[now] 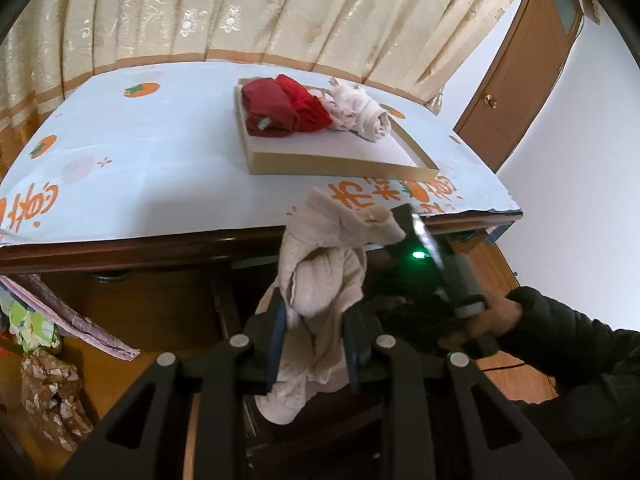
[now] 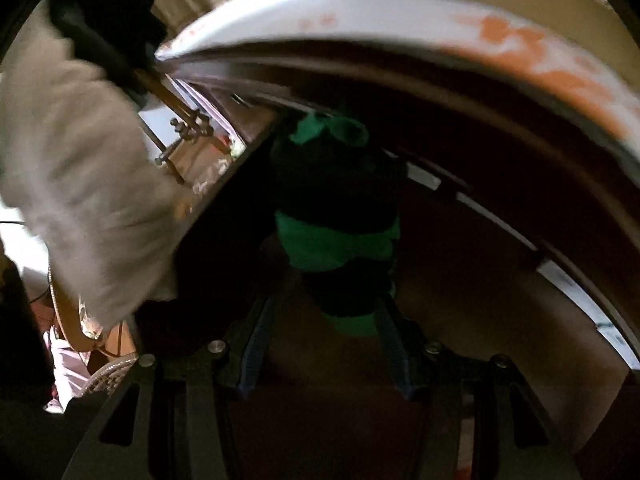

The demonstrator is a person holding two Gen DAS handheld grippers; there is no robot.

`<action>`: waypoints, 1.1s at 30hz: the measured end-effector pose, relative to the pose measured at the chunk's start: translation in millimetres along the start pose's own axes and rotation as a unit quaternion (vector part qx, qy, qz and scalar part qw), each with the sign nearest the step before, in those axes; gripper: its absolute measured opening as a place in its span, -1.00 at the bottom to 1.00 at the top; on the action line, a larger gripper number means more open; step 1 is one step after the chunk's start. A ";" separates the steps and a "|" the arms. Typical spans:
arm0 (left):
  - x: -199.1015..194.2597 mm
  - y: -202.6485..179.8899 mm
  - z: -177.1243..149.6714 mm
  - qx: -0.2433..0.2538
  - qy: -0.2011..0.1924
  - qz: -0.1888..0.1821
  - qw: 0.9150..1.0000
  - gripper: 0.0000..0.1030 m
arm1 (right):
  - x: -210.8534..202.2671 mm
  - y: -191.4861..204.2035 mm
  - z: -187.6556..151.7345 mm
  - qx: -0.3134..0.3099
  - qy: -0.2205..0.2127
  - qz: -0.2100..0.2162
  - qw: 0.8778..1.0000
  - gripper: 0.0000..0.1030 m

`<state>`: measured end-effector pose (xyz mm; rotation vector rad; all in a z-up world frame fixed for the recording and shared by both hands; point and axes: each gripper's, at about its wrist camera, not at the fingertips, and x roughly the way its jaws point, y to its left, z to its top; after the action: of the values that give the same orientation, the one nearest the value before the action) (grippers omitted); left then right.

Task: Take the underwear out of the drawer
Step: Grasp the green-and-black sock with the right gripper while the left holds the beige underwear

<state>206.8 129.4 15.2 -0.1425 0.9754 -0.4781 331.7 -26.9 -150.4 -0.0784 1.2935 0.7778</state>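
Observation:
My left gripper (image 1: 316, 320) is shut on a cream underwear piece (image 1: 320, 280) that hangs bunched in front of the table's edge; the same cloth shows blurred at the left of the right wrist view (image 2: 80, 168). A green and black garment (image 2: 340, 236) lies in the dark drawer (image 2: 460, 280). My right gripper (image 2: 326, 320) points down at it with its jaws apart. The garment's near end sits between the blue pads (image 2: 256, 344), with a gap on the left side. On the table a shallow tray (image 1: 340, 168) holds red underwear (image 1: 280, 108) and pale underwear (image 1: 360, 112).
The table (image 1: 140, 160) has a white cloth with orange prints, and its front edge overhangs the drawer. Cream curtains (image 1: 240, 8) hang behind and a brown door (image 1: 520, 80) stands at the right. Loose cloth and bags (image 1: 44, 380) lie at the lower left. A hand in a dark sleeve (image 1: 560, 340) holds the right tool.

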 end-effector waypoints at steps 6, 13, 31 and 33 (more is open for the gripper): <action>-1.3 5.9 -1.8 -0.008 0.001 0.002 1.000 -0.53 | 33.8 3.9 22.4 -0.038 0.017 -0.037 0.998 0.06; 4.2 5.5 1.2 -0.012 0.003 -0.002 1.000 -0.53 | 25.3 -2.4 20.4 -0.043 -0.012 -0.046 0.998 -0.48; 22.0 -27.6 27.9 0.019 0.001 -0.038 0.999 -0.53 | -149.5 -28.2 -55.1 0.068 -0.167 0.074 0.981 -0.51; 25.3 -31.6 36.0 0.020 -0.001 -0.042 0.999 -0.53 | -167.4 -34.0 -57.0 0.080 -0.182 0.077 0.977 -0.51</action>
<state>237.9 86.6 26.5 -0.1490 0.9606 -0.5737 292.9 -157.9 -33.0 0.2862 1.0146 0.7745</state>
